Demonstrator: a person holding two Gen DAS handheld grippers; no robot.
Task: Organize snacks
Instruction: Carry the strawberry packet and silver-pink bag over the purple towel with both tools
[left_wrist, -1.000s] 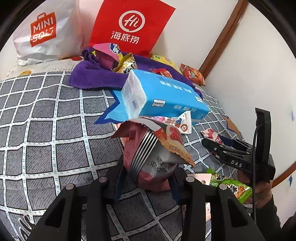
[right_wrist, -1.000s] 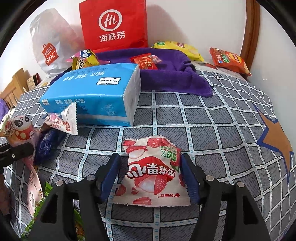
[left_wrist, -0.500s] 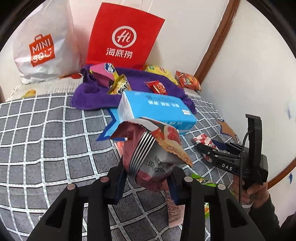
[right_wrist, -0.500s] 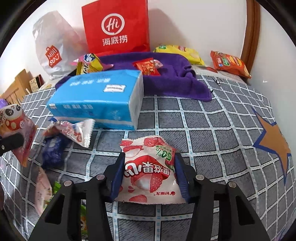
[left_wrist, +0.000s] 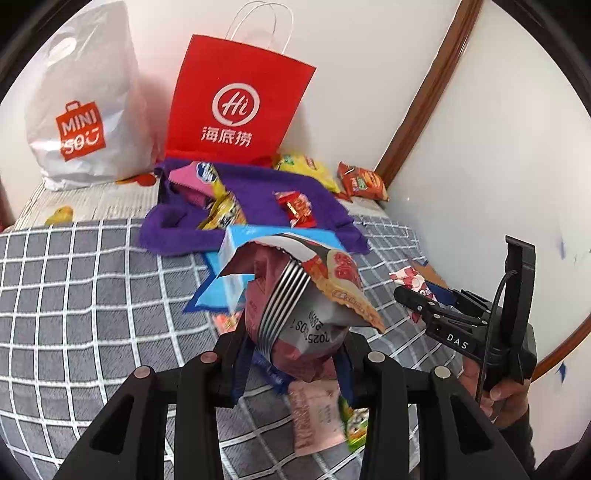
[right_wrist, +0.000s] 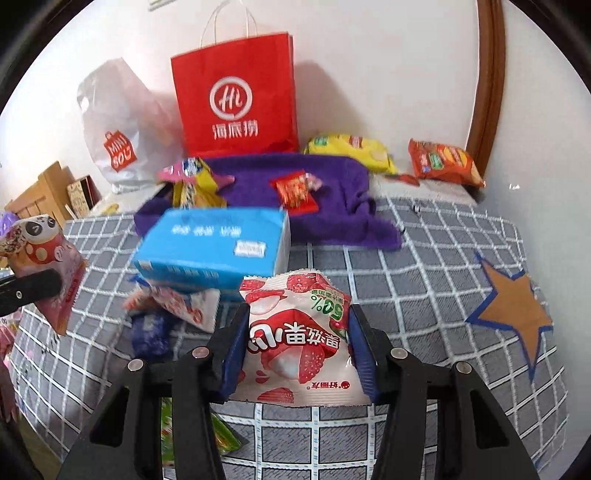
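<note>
Snacks are in both grips: the left gripper (left_wrist: 291, 354) fingers pinch a crumpled pink packet (left_wrist: 295, 314), the right gripper (right_wrist: 297, 347) fingers clamp a strawberry pouch (right_wrist: 295, 332) across its width, above the bed (right_wrist: 424, 258); the purple towel (right_wrist: 332, 206) lies straight ahead, nearer the right.

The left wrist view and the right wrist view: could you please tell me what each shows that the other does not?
Only the left wrist view shows the person's hand gripping the right gripper. Only the right wrist view shows the orange star patch and the lychee snack's printed front. Both show the red paper bag, purple towel and blue tissue pack.
</note>
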